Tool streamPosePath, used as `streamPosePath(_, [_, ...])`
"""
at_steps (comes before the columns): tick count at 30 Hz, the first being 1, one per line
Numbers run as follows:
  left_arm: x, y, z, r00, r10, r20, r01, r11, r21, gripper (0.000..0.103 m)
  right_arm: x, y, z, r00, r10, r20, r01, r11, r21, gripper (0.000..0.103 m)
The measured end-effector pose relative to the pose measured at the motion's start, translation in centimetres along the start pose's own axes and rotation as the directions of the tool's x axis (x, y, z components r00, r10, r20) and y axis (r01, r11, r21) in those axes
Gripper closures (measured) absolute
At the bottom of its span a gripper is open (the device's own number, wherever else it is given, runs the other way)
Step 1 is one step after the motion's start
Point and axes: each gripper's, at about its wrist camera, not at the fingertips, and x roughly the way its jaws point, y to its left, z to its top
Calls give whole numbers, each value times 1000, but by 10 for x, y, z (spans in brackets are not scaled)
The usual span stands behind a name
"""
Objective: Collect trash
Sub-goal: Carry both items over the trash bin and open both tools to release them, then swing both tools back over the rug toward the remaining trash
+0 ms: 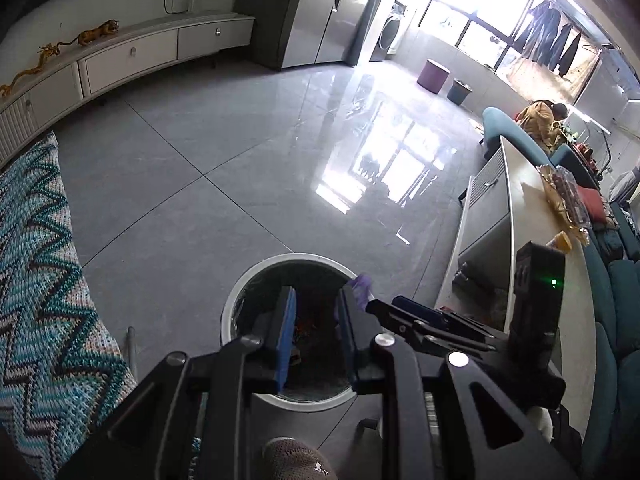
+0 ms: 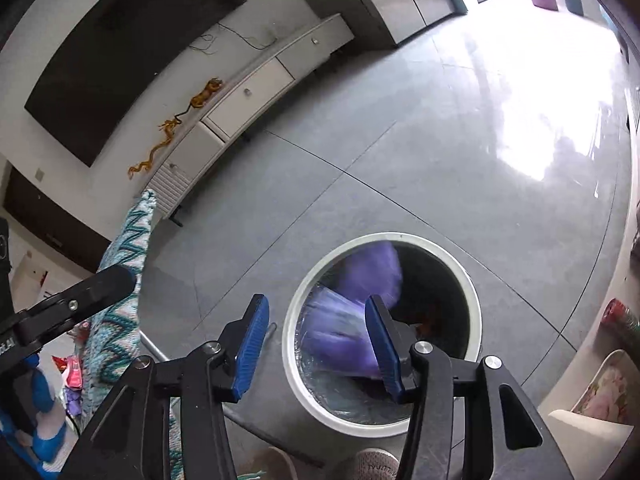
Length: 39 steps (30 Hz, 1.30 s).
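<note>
A round white-rimmed trash bin (image 1: pixel 256 276) stands on the grey tile floor, also in the right wrist view (image 2: pixel 472 280). A purple wrapper (image 2: pixel 360 304) is blurred inside the bin's mouth, loose of both grippers; a scrap of it shows in the left wrist view (image 1: pixel 362 284). My right gripper (image 2: pixel 316 350) is open and empty, just above the bin's near left rim. My left gripper (image 1: pixel 316 332) is open and empty over the bin. The right gripper's body (image 1: pixel 440 324) reaches in from the right in the left wrist view.
A zigzag knitted throw (image 1: pixel 44 280) hangs at the left. A long low table (image 1: pixel 532 216) with snack wrappers (image 1: pixel 568 200) stands at the right, a teal sofa (image 1: pixel 616 320) behind it. A white TV cabinet (image 2: pixel 248 92) lines the far wall. My shoe (image 1: pixel 292 460) is beneath the grippers.
</note>
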Motion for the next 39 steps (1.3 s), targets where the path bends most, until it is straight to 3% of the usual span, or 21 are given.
streamPosePath(1, [0,0,1,1000,2,1,-2,1000,0,77,0,-1,-1,1000,-4,0,4,1000,3,53])
streamPosePath(3, [-1,-3,1,1000,11,9,-11,1000,-5,57,-1,-3,-2,1000,-7,4,7,1000,10,51])
streamPosePath(4, [-3,-4,0,1000,14,15,-14,1000,-6,55,-3,-3,-2,1000,-7,7,7,1000,11,51])
streamPosePath(13, [-44,-7,-10,996,52,74,-51,999,-13,54,-46,7,-6,997,9,78,-10,1000,11,51])
streamPosePath(24, [-138,-2,-32,977,93,191,-89,996,-28,55,-127,53,-16,980,50,195,-41,998,-46,51])
streamPosePath(31, [-216,28,-52,940,160,302,-142,987,-81,55,-177,108,-23,963,97,252,-58,986,-156,51])
streamPosePath(39, [-309,107,-104,867,309,390,-238,946,-221,58,-209,172,-33,945,184,272,-107,955,-275,51])
